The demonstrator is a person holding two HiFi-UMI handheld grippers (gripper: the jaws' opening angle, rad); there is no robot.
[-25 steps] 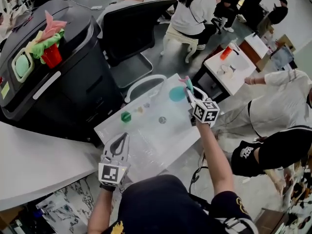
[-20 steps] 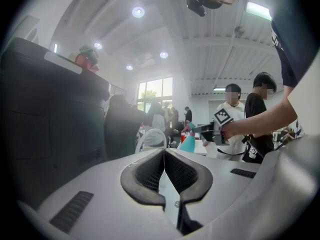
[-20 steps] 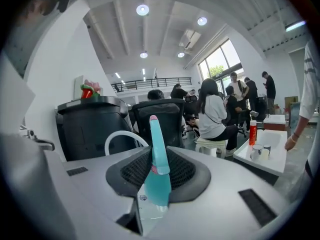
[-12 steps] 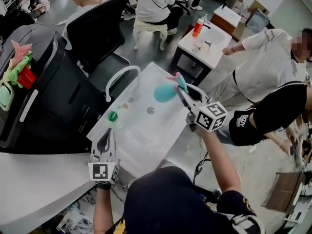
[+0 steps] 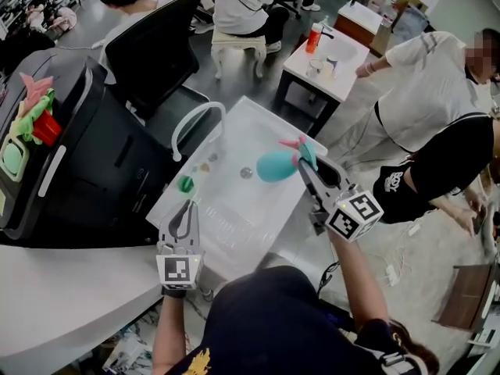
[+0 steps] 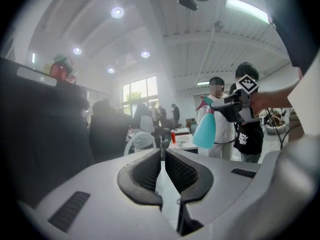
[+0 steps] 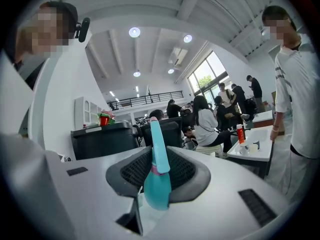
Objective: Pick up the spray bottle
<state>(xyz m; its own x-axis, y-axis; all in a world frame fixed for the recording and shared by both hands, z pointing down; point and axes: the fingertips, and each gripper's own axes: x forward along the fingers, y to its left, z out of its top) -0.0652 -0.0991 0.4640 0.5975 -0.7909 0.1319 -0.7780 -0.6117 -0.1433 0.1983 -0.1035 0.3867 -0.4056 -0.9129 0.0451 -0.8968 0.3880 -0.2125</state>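
The spray bottle (image 5: 273,166) is teal with a pink trigger. It hangs in the air above the right side of the white table (image 5: 234,217). My right gripper (image 5: 304,158) is shut on its neck, so the body sticks out to the left. In the right gripper view the spray bottle (image 7: 157,186) stands between the pads of my right gripper (image 7: 159,170), nozzle pointing up. My left gripper (image 5: 187,207) hovers low over the table's near left part, shut and empty. The left gripper view shows my left gripper (image 6: 162,156) with nothing in it and the spray bottle (image 6: 205,130) held up at the right.
A small green object (image 5: 185,183) and a grey round one (image 5: 246,173) lie on the table. A black cabinet (image 5: 86,162) with a red cup (image 5: 45,126) stands left. Beyond are a black chair (image 5: 156,53) and a side table (image 5: 328,57). People stand at right (image 5: 426,92).
My right gripper has lifted the spray bottle off the table and carried it to the right, towards me. My left gripper has shifted only a little.
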